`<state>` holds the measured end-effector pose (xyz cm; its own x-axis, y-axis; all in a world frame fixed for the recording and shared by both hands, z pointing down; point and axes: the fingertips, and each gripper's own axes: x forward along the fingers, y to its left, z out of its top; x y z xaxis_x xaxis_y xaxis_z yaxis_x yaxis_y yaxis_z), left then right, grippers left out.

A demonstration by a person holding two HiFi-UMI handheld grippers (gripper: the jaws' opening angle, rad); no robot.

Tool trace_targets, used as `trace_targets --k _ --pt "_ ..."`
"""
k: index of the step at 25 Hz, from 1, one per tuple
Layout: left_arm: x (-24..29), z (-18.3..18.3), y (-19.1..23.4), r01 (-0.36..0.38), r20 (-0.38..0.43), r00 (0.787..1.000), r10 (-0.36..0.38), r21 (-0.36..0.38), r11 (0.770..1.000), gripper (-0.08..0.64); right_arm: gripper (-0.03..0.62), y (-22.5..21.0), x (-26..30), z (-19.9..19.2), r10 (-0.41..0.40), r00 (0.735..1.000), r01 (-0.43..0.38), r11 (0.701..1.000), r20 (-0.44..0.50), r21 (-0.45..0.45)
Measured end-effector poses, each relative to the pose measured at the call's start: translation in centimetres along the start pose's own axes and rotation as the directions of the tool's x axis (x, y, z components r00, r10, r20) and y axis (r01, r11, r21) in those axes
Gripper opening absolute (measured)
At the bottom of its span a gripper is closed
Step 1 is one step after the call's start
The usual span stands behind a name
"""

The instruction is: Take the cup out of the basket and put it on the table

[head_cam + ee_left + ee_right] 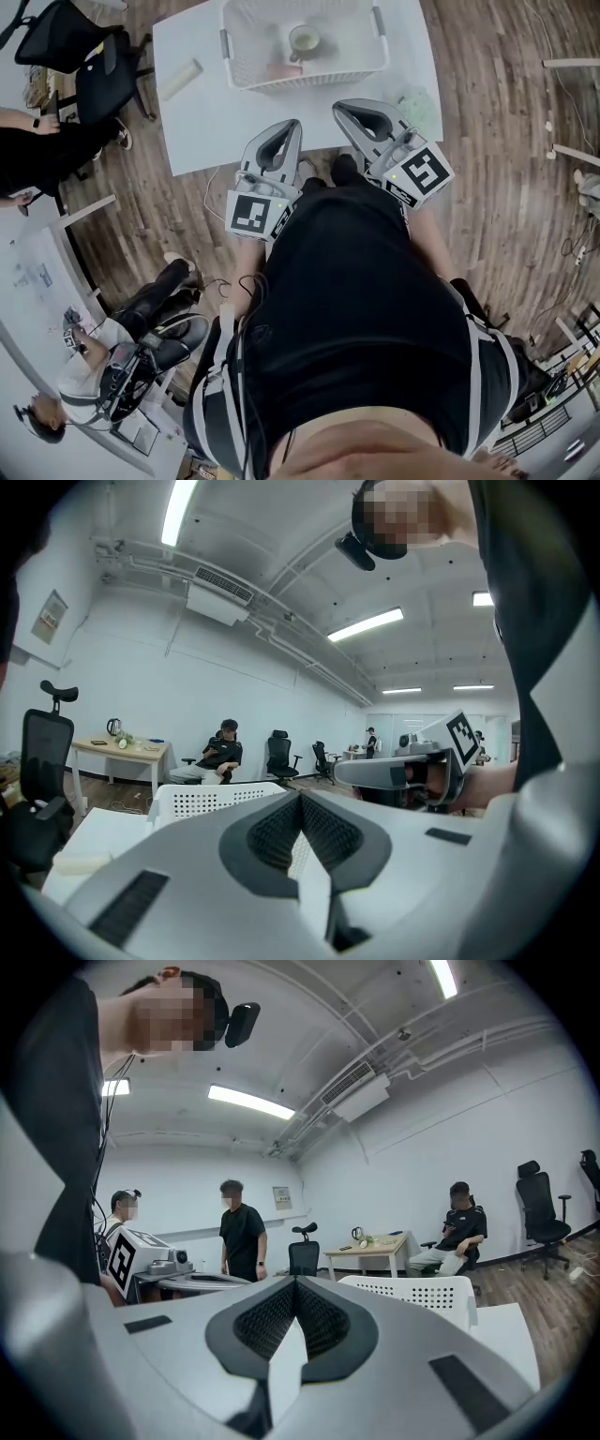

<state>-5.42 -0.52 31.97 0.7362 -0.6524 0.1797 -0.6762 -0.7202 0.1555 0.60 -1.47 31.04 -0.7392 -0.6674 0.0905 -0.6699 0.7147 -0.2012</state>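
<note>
Holdings, left to right, from the head view:

1. Pale oblong object (181, 79): lies on the white table (202, 131), left of the basket. I cannot tell what it is, and I judge it no part of the job.
2. My left gripper (294, 125): jaws clenched tip to tip on nothing, as its own view (301, 799) confirms. I hold it roughly level at the table's near edge, close to my body.
3. White perforated basket (246, 42): stands at the table's far end, well apart from both grippers.
4. Cup (304, 40): upright inside the basket, near its middle, beside a pinkish item (281, 70). It is not yet taken out. The basket walls suggest it must be lifted up and over.
5. My right gripper (338, 106): jaws likewise pressed together and empty (295, 1283), just beside the left. Either must open before reaching.
6. Greenish item (419, 105): on the table's right edge.

The bare tabletop in front of the basket looks the likely set-down spot.
</note>
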Motion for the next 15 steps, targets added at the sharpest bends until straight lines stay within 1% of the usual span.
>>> trace_targets --k 4,7,11,15 --pt "3.8 -0.1 -0.8 -0.031 0.001 1.000 0.031 0.003 1.000 0.021 0.018 -4.0 -1.0 -0.2 0.023 1.000 -0.023 1.000 0.011 0.008" --pt "6.1 -0.2 -1.5 -0.069 -0.006 0.998 0.069 -0.002 0.998 0.021 0.018 -6.4 -1.9 -0.5 0.054 0.999 -0.054 0.998 0.006 0.015" --pt "7.2 -0.1 -1.3 -0.092 -0.007 0.996 0.092 -0.006 0.996 0.021 0.018 -8.4 -1.3 -0.8 0.071 0.997 -0.071 0.997 -0.002 0.025" --pt "7.1 -0.4 0.1 -0.094 -0.019 0.995 0.093 -0.005 0.996 0.021 0.018 -8.7 -0.2 -1.1 0.067 0.998 -0.067 0.997 0.000 0.037"
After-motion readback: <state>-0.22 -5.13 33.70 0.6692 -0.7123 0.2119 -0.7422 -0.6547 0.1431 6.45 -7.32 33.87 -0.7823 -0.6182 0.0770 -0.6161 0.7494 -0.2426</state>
